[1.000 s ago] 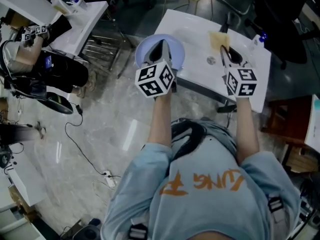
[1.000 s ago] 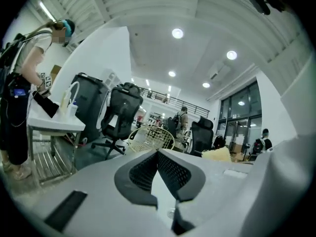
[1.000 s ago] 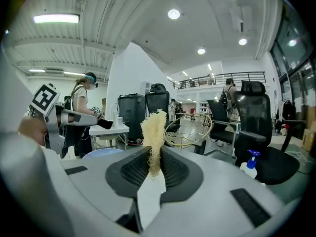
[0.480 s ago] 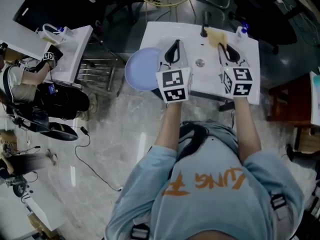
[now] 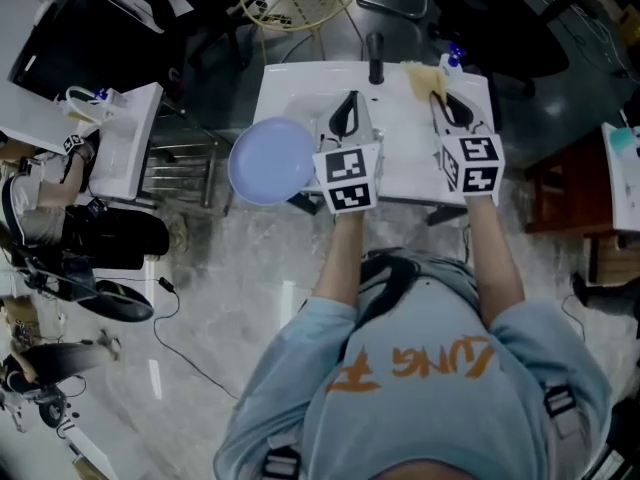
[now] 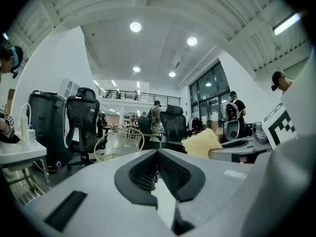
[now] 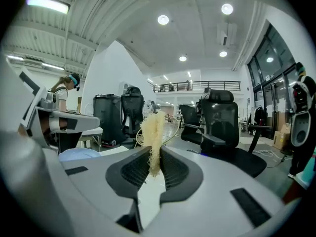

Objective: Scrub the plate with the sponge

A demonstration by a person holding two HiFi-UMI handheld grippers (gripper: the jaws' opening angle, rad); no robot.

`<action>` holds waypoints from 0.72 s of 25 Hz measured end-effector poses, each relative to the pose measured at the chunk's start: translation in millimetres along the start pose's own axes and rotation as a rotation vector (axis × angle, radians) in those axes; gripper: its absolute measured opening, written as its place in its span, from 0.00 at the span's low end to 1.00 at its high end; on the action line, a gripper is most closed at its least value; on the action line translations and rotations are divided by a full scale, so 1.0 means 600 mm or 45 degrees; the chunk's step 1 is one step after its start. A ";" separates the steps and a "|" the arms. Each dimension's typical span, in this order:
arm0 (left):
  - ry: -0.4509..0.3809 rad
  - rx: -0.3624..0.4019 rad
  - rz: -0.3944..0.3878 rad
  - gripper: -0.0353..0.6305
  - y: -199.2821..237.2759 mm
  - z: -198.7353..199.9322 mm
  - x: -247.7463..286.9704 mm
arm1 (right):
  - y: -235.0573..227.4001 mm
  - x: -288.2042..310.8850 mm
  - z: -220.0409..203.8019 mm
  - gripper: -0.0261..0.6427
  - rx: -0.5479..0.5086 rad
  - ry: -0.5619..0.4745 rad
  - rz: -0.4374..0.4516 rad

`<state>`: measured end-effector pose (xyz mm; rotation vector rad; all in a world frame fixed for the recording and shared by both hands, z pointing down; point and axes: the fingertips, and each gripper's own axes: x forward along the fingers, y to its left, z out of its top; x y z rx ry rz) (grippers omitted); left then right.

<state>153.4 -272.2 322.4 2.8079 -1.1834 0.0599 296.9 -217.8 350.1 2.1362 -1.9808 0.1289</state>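
A light blue plate [image 5: 270, 160] shows at the front left corner of the white sink [image 5: 405, 173]; what it rests on I cannot tell. My left gripper [image 5: 349, 98] hangs over the sink just right of the plate and apart from it, jaws shut with nothing seen between them [image 6: 158, 154]. My right gripper [image 5: 441, 98] is over the sink's right side, shut on a yellow sponge [image 7: 152, 132] that sticks out beyond its tips. The sponge [image 6: 202, 143] also shows in the left gripper view, and the plate [image 7: 79, 154] low on the left in the right gripper view.
A dark faucet [image 5: 375, 63] and a blue-capped bottle [image 5: 452, 60] stand at the sink's far edge. A white table [image 5: 115, 143] is to the left, with people beside it. Cables lie on the floor. Office chairs [image 7: 219, 117] stand beyond the sink.
The head view has swung so the sink sits higher and more centred. The plate, under the left gripper a second ago, now shows to its left. Both grippers stay shut.
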 end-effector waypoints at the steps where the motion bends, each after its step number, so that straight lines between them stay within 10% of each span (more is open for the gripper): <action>1: 0.012 -0.014 -0.004 0.06 -0.009 -0.006 0.002 | -0.007 -0.006 -0.005 0.11 -0.003 0.018 0.002; 18: 0.095 -0.070 -0.022 0.06 -0.098 -0.050 0.040 | -0.111 -0.043 -0.034 0.11 0.030 0.072 -0.034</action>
